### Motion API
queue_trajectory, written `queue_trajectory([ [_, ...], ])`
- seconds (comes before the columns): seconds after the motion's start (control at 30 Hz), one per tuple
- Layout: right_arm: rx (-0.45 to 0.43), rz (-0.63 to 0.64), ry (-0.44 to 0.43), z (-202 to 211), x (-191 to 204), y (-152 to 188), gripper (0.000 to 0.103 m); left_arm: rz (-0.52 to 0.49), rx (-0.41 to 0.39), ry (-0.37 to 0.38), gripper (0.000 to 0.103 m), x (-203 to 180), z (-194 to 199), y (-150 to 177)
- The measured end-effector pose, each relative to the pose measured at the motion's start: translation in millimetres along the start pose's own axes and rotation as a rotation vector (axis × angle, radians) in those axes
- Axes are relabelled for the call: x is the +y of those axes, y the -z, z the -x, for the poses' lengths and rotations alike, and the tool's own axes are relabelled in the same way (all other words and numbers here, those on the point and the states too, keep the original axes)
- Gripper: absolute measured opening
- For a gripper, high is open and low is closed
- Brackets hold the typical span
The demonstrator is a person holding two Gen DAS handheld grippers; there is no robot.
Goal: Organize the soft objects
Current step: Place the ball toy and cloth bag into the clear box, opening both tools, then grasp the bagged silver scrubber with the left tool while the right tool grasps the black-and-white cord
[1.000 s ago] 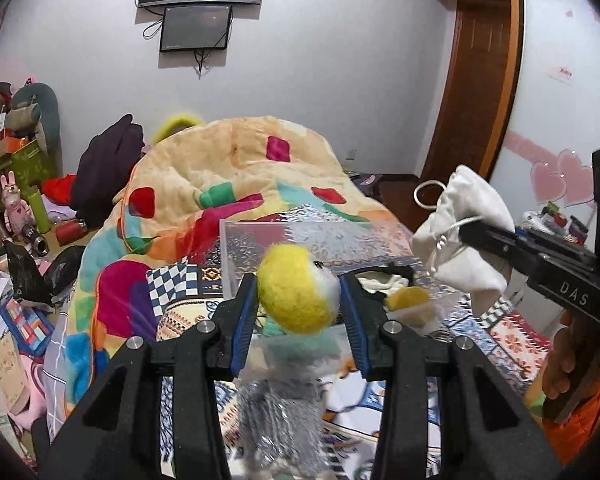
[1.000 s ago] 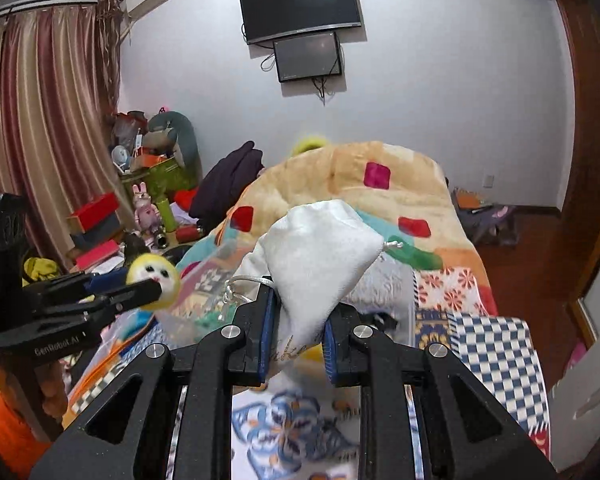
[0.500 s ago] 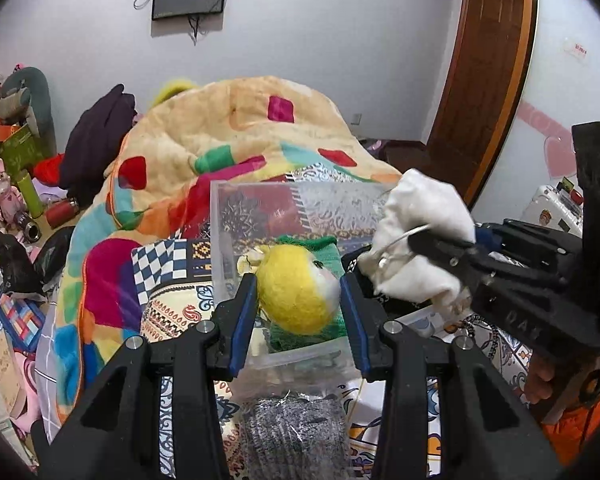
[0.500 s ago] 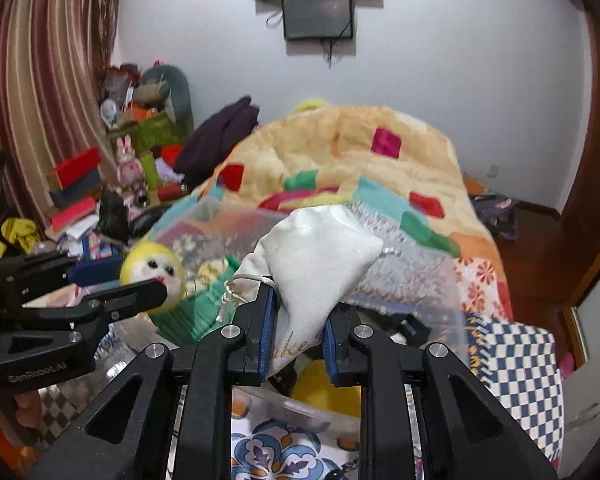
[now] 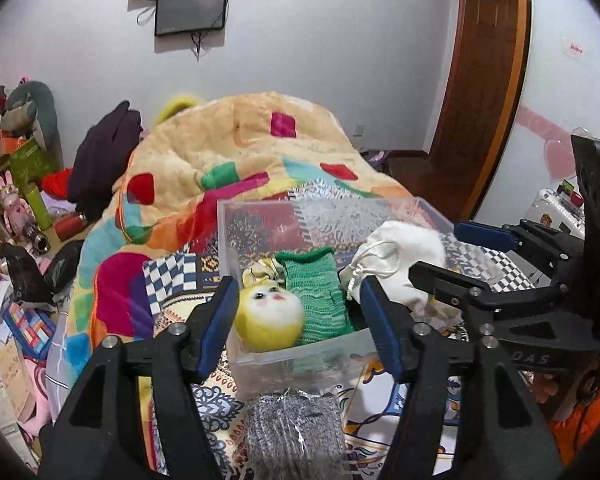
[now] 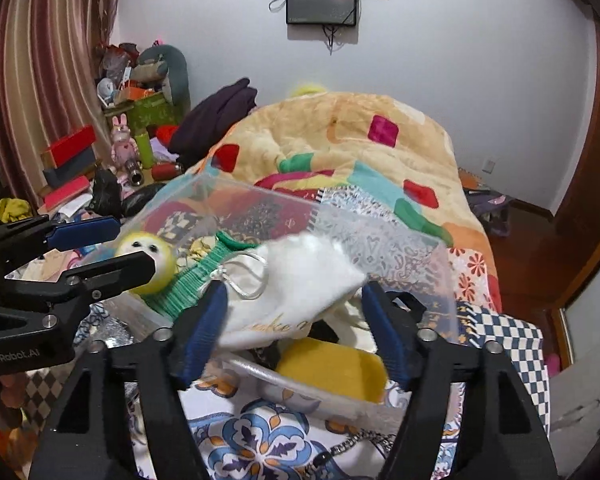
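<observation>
A clear plastic box [image 5: 300,354] stands on the bed; it also shows in the right wrist view [image 6: 428,240]. My left gripper [image 5: 300,312] is open over the box's near left part, and the yellow felt doll head [image 5: 270,318] drops free between its fingers. A green knit piece [image 5: 320,300] lies in the box. My right gripper [image 6: 296,320] is open over the box, and the white drawstring pouch [image 6: 300,284] falls loose between its fingers. The pouch also shows in the left wrist view [image 5: 396,256]. A yellow soft piece [image 6: 332,364] lies in the box.
A grey knit roll [image 5: 296,436] lies on the patterned sheet in front of the box. A heaped patchwork quilt [image 5: 236,160] lies behind it. Cluttered toys and boxes [image 6: 100,160] crowd the left side. A wooden door [image 5: 484,80] stands at right.
Both grippers have opened over the box. The doll head has left my left gripper's hold and the white pouch has left my right gripper's hold; both are dropping into the box.
</observation>
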State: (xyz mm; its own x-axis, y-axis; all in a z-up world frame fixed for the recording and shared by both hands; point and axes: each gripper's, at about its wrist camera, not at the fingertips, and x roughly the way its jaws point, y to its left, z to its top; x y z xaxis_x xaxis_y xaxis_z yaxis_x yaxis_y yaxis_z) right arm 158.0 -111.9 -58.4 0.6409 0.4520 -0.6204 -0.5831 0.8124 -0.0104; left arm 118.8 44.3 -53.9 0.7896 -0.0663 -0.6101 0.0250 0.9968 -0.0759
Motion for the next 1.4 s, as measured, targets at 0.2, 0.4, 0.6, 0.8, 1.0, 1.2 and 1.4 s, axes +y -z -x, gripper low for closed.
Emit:
queue_trajectory([
  [0.2,-0.06,-0.025,-0.008,33,-8,-1,0.085,0.005,-0.058,-0.013,0.093,0,29,3],
  [0.4,-0.055,-0.085,-0.009,47,-26,14,0.094,0.023,-0.013,-0.006,0.098,5,34,21],
  [0.6,0.019,-0.15,0.038,40,-46,45,0.097,0.035,0.077,-0.02,0.098,6,20,50],
  [0.8,0.151,-0.247,-0.037,14,-58,74,0.097,0.031,0.149,-0.03,0.098,2,4,72],
  [1.0,0.218,-0.171,-0.005,-5,-39,84,0.092,0.039,0.161,-0.025,0.095,1,-1,81],
  [1.2,0.243,-0.146,0.014,-10,-32,91,0.064,0.035,0.179,0.0,0.073,-2,-3,84],
  [1.4,0.209,-0.132,0.036,-3,-34,101,0.033,0.065,0.201,0.038,0.042,2,-2,90],
])
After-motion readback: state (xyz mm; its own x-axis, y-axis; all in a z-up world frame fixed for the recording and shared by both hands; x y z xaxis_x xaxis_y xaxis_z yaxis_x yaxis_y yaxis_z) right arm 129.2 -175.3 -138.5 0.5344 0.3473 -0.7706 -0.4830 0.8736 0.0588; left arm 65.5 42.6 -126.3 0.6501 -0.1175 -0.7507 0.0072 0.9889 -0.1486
